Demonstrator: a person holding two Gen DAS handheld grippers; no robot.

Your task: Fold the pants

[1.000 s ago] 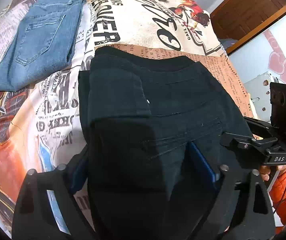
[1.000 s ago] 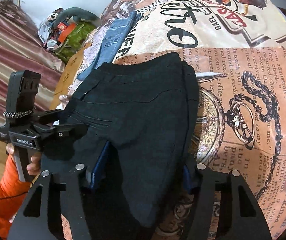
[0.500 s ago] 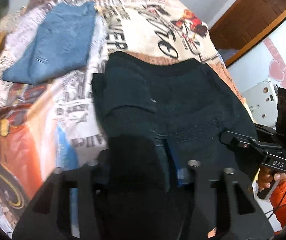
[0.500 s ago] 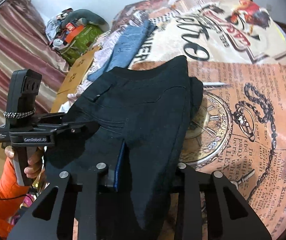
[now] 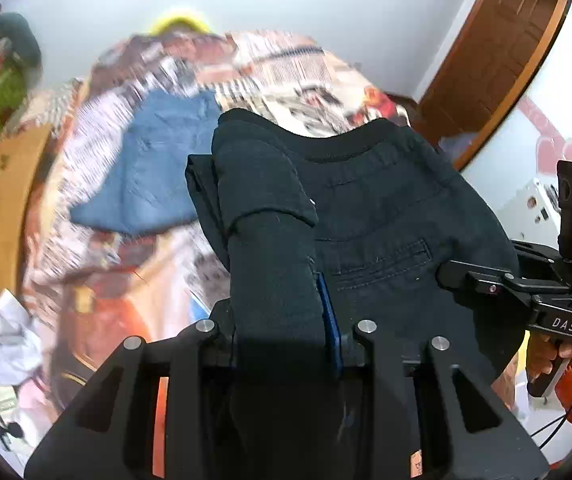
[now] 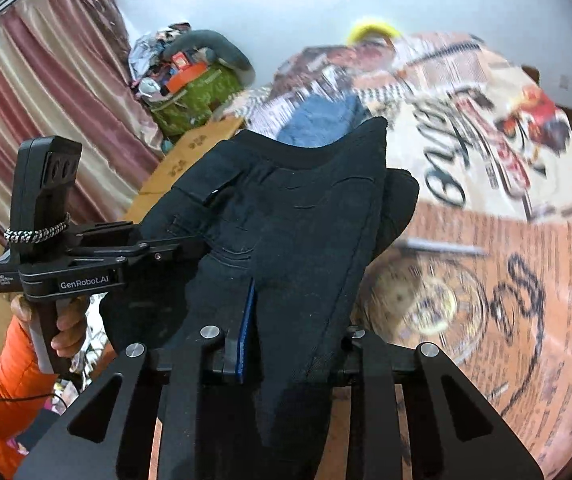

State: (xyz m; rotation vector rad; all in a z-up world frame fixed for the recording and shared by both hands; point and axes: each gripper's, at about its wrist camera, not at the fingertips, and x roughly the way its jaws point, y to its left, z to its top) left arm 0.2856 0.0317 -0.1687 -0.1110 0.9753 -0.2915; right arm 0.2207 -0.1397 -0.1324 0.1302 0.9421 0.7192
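The folded black pants (image 5: 366, 208) hang lifted off the bed, held on both sides. My left gripper (image 5: 281, 320) is shut on their left edge, the cloth bunched between the fingers and hiding the tips. My right gripper (image 6: 294, 320) is shut on their right edge (image 6: 298, 216). Each gripper shows in the other's view: the right one (image 5: 526, 292) at the pants' right side, the left one (image 6: 85, 256) at their left side. The waistband points away from me.
Folded blue jeans (image 5: 157, 168) lie on the printed bedspread (image 6: 486, 240) beyond the black pants. A pile of bags and clutter (image 6: 189, 80) sits by the curtain at the left. A wooden door (image 5: 498, 52) stands at the right.
Both grippers have closed on the black pants and raised them off the bed, tilting upward so the wall and ceiling come into view. The bedspread is motion-blurred.
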